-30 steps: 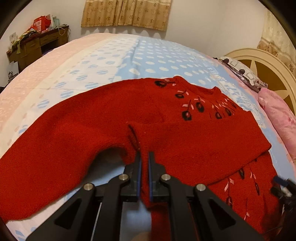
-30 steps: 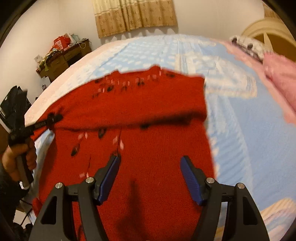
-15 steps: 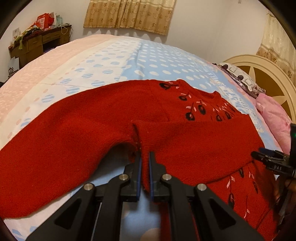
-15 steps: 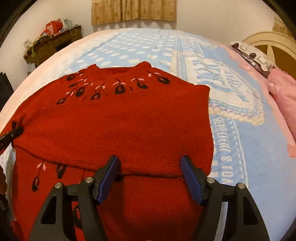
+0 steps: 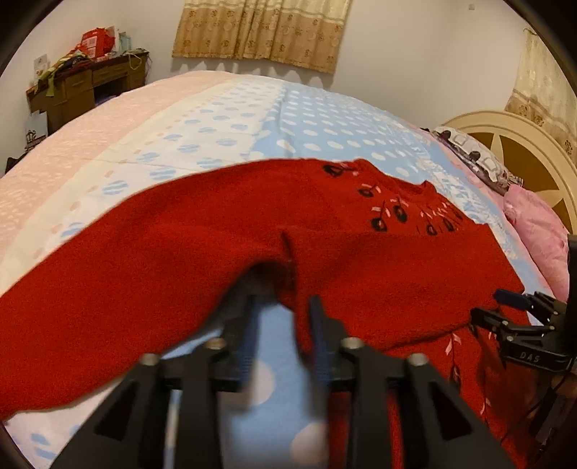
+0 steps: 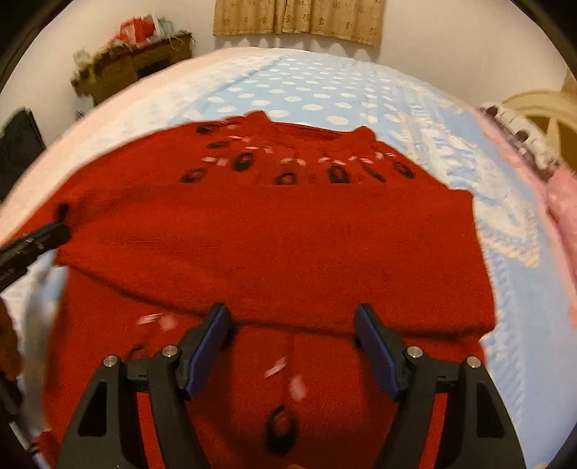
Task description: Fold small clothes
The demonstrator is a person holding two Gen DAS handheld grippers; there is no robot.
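A red knitted sweater (image 5: 360, 274) with black and pink flower marks lies on the bed, its right sleeve folded across the chest (image 6: 288, 259). Its left sleeve (image 5: 90, 296) stretches out to the left. My left gripper (image 5: 283, 314) is open at the sweater's armpit, with the cloth edge just ahead of the fingertips. My right gripper (image 6: 292, 324) is open wide and empty above the folded sleeve's lower edge. It also shows at the right in the left wrist view (image 5: 505, 314). The left gripper's tip shows at the left in the right wrist view (image 6: 36, 241).
The bed has a blue dotted and pink cover (image 5: 252, 119). A cream headboard (image 5: 512, 144) and a pink pillow (image 5: 537, 231) are at the right. A cluttered wooden desk (image 5: 79, 83) stands by the far wall under a curtain (image 5: 259, 29).
My left gripper has opened and let go of the sweater's armpit cloth, which now lies on the bed. The right gripper stayed open and drew back slightly over the sweater.
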